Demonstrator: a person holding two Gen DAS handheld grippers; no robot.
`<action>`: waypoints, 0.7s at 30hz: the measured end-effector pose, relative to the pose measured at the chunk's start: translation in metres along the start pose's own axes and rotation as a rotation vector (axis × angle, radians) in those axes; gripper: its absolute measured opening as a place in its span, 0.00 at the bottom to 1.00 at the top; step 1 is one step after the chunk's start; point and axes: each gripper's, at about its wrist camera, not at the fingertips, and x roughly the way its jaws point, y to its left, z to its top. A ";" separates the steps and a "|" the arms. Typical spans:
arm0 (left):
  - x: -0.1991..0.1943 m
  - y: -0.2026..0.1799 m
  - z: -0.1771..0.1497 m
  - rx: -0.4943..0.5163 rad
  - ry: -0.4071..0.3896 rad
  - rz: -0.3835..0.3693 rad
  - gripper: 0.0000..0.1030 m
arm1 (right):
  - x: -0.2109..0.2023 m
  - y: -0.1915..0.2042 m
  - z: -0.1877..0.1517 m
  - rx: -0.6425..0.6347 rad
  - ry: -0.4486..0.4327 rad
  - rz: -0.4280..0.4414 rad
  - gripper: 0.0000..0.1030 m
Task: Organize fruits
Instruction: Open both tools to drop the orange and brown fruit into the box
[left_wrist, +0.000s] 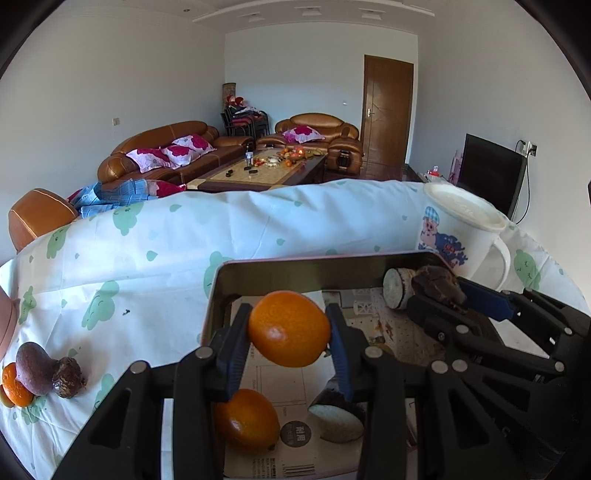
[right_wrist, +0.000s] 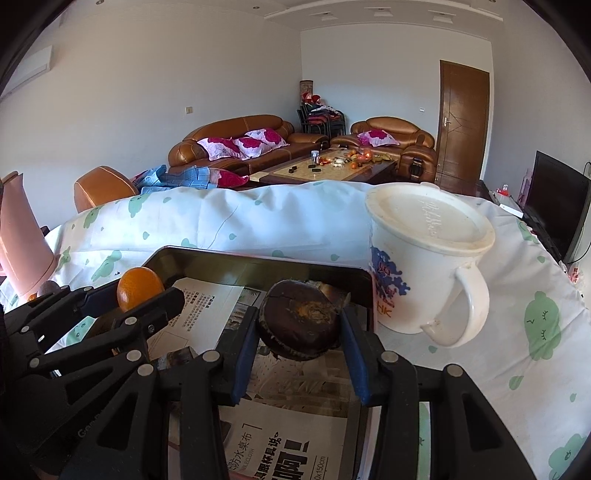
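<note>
The left gripper (left_wrist: 290, 332) has its jaws clamped on an orange (left_wrist: 289, 328), one blue pad pressing at the fruit's 9 o'clock side and the other at its 3 o'clock side. The orange hangs above the metal tray (left_wrist: 295, 267), which is lined with printed paper. Below it, toward 6 o'clock in the left wrist view, a second orange (left_wrist: 246, 421) lies on the paper, with a pale cut fruit (left_wrist: 336, 422) just beside it toward 3 o'clock.

The right gripper (right_wrist: 301, 325) has its jaws closed on a dark brown round fruit (right_wrist: 300, 319), gripped at its left and right flanks, over the tray's corner next to the white lidded mug (right_wrist: 424, 266). The mug stands on the tabletop's patterned cloth (right_wrist: 258, 221), just beside the tray at 3 o'clock.

On the cloth, at 9 o'clock in the left wrist view and well apart from the tray, a purple fruit (left_wrist: 33, 369), a brown fruit (left_wrist: 68, 376) and another orange (left_wrist: 14, 386) sit touching in a cluster.
</note>
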 end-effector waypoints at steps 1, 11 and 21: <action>0.002 0.000 0.000 -0.002 0.014 0.000 0.40 | 0.001 0.000 0.000 0.001 0.005 0.005 0.45; 0.009 0.004 -0.001 -0.012 0.055 0.021 0.41 | 0.005 -0.002 0.000 0.020 0.042 0.049 0.47; -0.022 0.012 -0.003 -0.031 -0.097 0.189 0.85 | -0.010 -0.012 0.000 0.098 -0.035 0.073 0.61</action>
